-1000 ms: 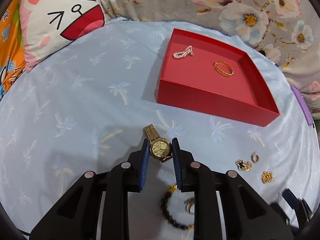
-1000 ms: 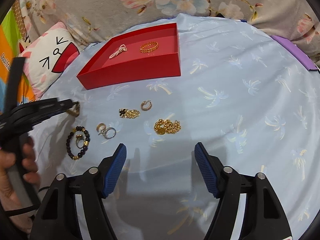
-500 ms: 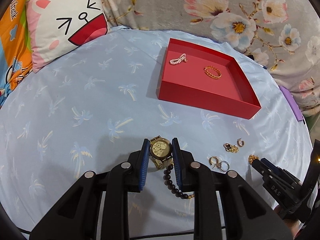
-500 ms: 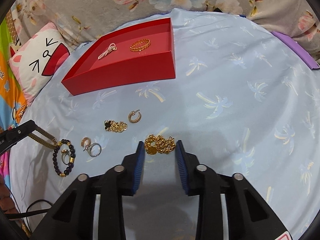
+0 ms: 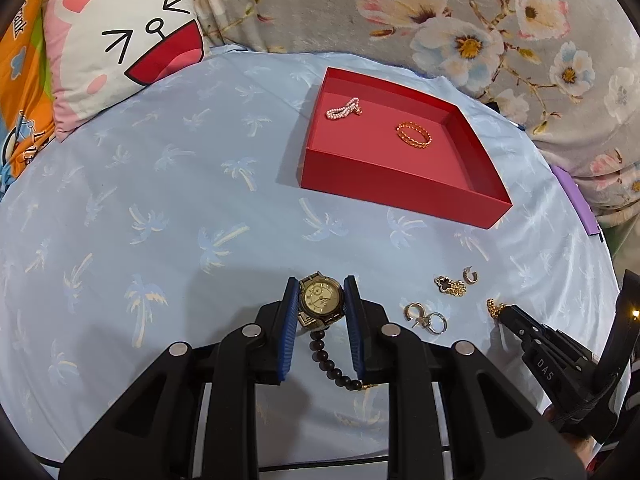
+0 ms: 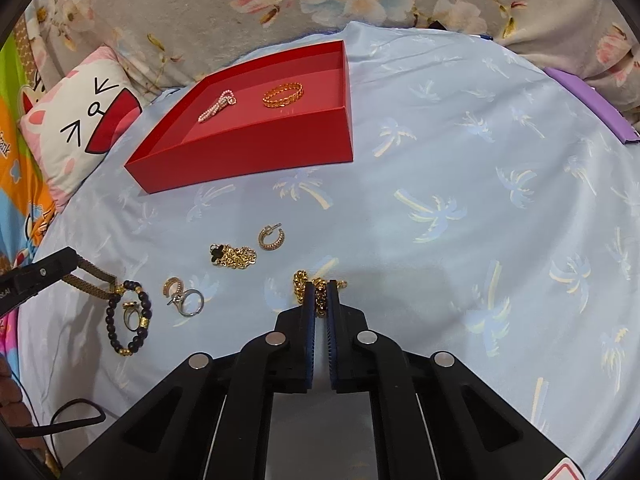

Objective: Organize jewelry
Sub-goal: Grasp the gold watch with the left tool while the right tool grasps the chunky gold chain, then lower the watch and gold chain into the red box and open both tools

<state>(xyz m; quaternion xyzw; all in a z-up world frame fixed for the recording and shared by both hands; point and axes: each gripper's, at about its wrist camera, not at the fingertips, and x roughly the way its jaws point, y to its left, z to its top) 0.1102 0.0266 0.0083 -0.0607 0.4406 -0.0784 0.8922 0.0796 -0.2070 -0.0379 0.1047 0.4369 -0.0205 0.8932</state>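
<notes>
A gold wristwatch [image 5: 321, 300] is clamped by its case between the blue pads of the left gripper [image 5: 321, 302], jaws narrowed to the width of the dial, and its mesh strap [image 6: 86, 280] is seen trailing down to the cloth in the right wrist view. Over on the right, the jaws have just been closing, and the right gripper [image 6: 321, 300] is now pinched almost fully together on a gold chain [image 6: 316, 286], links bunched between the pads and spilling out on both sides. The light blue palm-print sheet [image 6: 460, 160] is spread beneath everything. Left lying on it are a black bead bracelet [image 6: 128, 318] with a ring [image 6: 130, 316] inside its loop, a pair of rings [image 6: 184, 296] just beside, a black clover chain [image 6: 232, 256] and a gold hoop earring [image 6: 271, 237]. Further back, the red tray [image 6: 248, 152] is seen holding a pearl bracelet [image 6: 218, 106] and a gold band bracelet [image 6: 283, 95], well apart. A cartoon pillow [image 5: 116, 48] is propped at the far left.
</notes>
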